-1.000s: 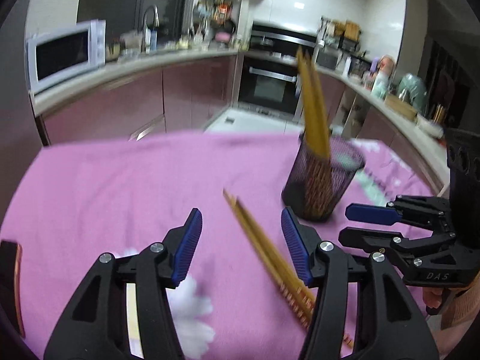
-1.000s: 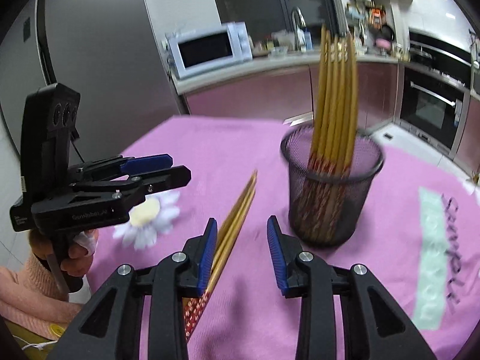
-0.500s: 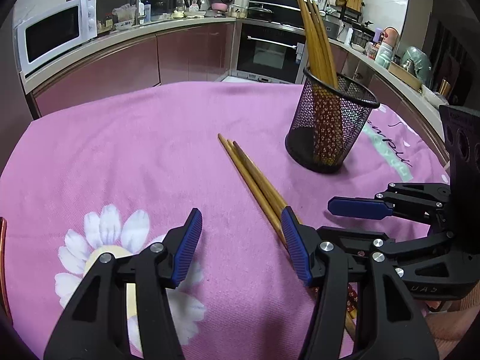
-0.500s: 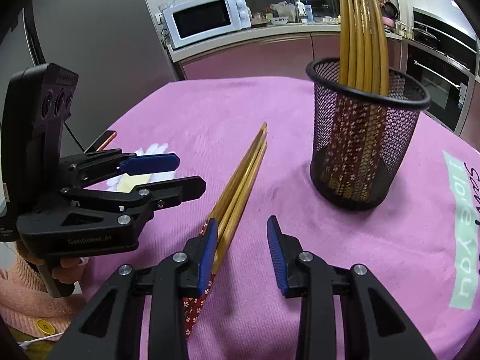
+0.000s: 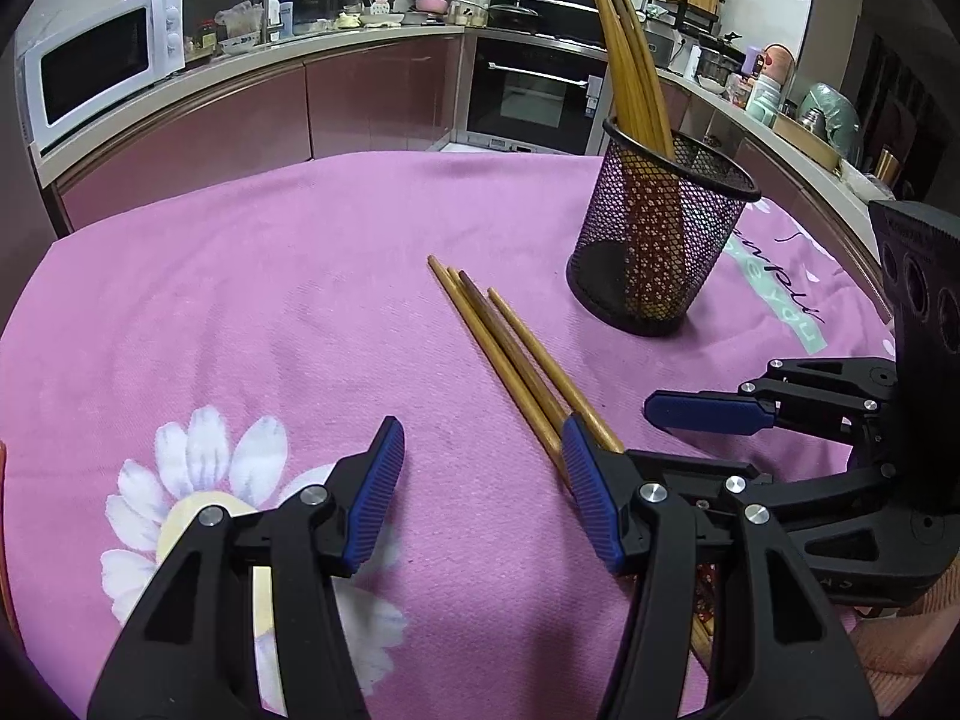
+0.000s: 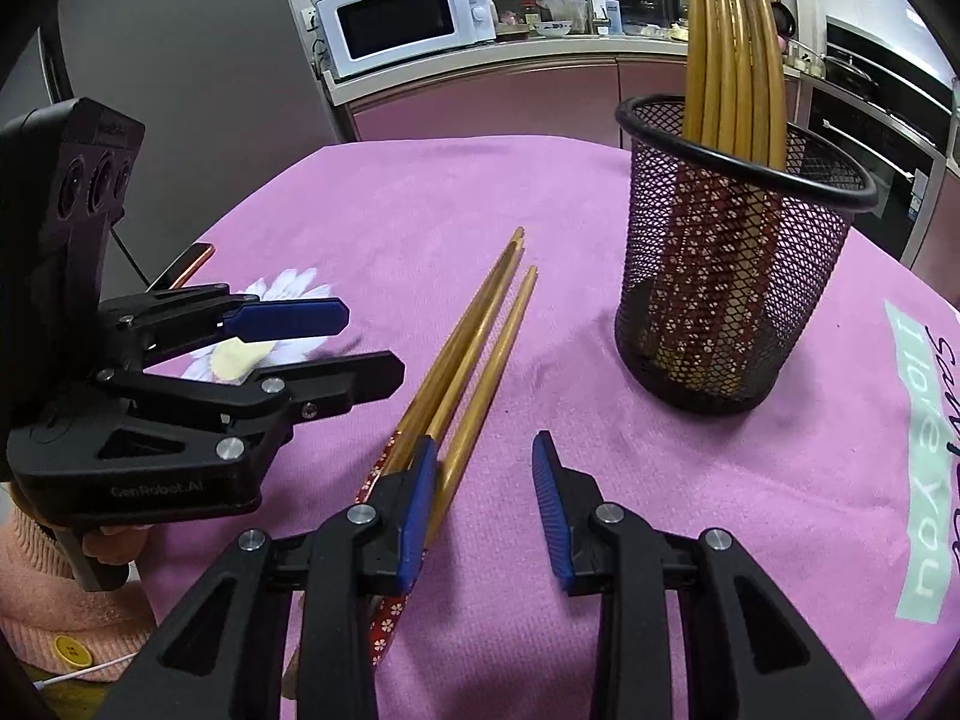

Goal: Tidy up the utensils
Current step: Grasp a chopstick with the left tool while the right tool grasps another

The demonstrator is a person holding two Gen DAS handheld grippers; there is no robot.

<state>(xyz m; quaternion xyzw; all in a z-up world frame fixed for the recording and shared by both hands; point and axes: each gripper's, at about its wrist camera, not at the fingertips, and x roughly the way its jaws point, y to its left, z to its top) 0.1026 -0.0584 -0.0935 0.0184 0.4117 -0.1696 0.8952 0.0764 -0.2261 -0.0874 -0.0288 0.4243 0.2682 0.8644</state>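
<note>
Just chopsticks (image 5: 510, 354) beside mesh holder (image 5: 654, 252)

On the left gripper (image 6: 336, 348), to your left of the right claw, the black body reads "GenRobot.AI"; on the pink cloth (image 6: 780, 480), right of that claw, a mint strip reads "you"; the black script beside it is not legible.

Open tabletop (image 5: 252, 276): bare pink cloth is seen left of the loose chopsticks (image 5: 504, 354).
Mesh holder (image 5: 657, 240): room on the right is blocked; upright chopsticks (image 5: 630, 60) rise above it.
Between holder and loose chopsticks: a clear strip is left.
Near edge: crowded by left gripper (image 5: 483, 492) and right gripper (image 6: 483, 507), close together.
</note>
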